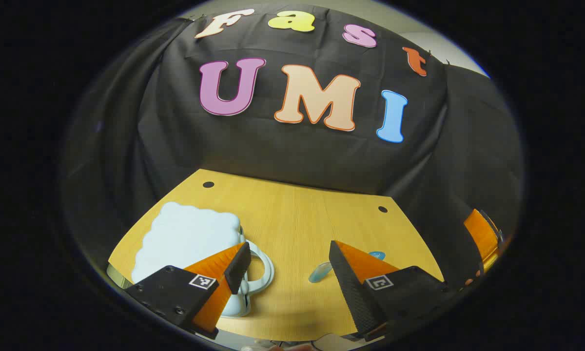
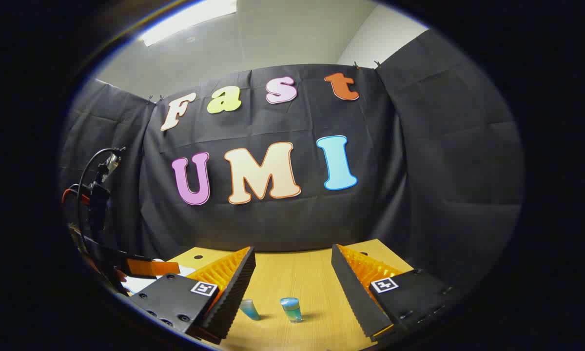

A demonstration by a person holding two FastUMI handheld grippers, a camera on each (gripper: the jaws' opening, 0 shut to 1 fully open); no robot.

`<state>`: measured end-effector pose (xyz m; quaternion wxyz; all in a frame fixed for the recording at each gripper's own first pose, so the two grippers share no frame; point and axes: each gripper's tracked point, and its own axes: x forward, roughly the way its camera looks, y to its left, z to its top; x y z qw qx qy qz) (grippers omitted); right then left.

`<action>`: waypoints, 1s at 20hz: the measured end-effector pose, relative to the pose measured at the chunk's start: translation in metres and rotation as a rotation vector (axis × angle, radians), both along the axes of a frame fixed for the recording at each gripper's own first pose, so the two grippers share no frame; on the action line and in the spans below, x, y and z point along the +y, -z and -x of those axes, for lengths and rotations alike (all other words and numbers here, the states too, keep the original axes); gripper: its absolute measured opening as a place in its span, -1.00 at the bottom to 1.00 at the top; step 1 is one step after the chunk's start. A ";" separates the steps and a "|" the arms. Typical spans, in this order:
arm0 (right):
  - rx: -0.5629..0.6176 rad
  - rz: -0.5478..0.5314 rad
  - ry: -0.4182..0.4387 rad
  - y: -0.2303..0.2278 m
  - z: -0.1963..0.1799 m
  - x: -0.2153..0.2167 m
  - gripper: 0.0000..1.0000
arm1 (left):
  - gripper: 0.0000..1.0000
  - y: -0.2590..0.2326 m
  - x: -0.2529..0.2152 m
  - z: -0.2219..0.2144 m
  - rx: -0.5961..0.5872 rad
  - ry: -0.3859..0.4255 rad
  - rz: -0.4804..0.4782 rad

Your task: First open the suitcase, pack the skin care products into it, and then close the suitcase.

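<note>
A small pale blue suitcase [image 1: 185, 239] with a wavy edge lies on the left of the wooden table [image 1: 297, 214], lid down, its white handle [image 1: 264, 267] pointing toward the table's middle. My left gripper [image 1: 288, 251] hovers open just right of the handle, holding nothing. Two translucent blue skin care items lie beyond its right finger: a tube [image 1: 320, 272] and a small piece [image 1: 377, 254]. In the right gripper view, a small blue bottle [image 2: 291, 309] stands upright beside a leaning blue tube [image 2: 249, 309]. My right gripper [image 2: 292, 253] is open above them, empty.
The right gripper's orange finger [image 1: 481, 234] shows at the table's right edge in the left gripper view. The left gripper's orange finger [image 2: 152, 267] and black cable [image 2: 90, 185] show at the left of the right gripper view. Black cloth walls close off the table's back and sides.
</note>
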<state>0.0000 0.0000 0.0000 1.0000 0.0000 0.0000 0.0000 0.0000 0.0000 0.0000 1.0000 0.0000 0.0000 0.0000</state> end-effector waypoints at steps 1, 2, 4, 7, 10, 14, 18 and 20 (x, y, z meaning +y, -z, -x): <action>0.005 -0.005 0.001 0.000 0.000 -0.001 0.95 | 0.90 0.002 0.001 -0.003 0.011 -0.001 0.002; 0.009 -0.009 0.001 0.002 0.001 -0.002 0.95 | 0.90 0.004 0.001 -0.007 0.028 0.003 0.005; 0.023 -0.007 -0.002 0.006 0.001 -0.003 0.96 | 0.90 0.007 0.002 -0.017 0.066 0.007 0.001; 0.043 -0.001 0.005 0.012 0.001 -0.006 0.96 | 0.84 0.010 0.002 -0.034 0.134 0.031 -0.005; 0.071 -0.004 0.024 0.024 0.002 -0.011 0.95 | 0.91 0.015 0.002 -0.048 0.196 0.041 0.006; 0.098 -0.021 0.056 0.031 0.002 -0.019 0.96 | 0.91 0.026 0.008 -0.065 0.278 0.036 0.014; 0.091 -0.020 0.089 0.033 0.003 -0.028 0.96 | 0.92 0.038 0.019 -0.082 0.368 0.023 0.021; 0.091 -0.032 0.104 0.035 0.005 -0.033 0.96 | 0.91 0.042 0.025 -0.090 0.413 0.013 0.024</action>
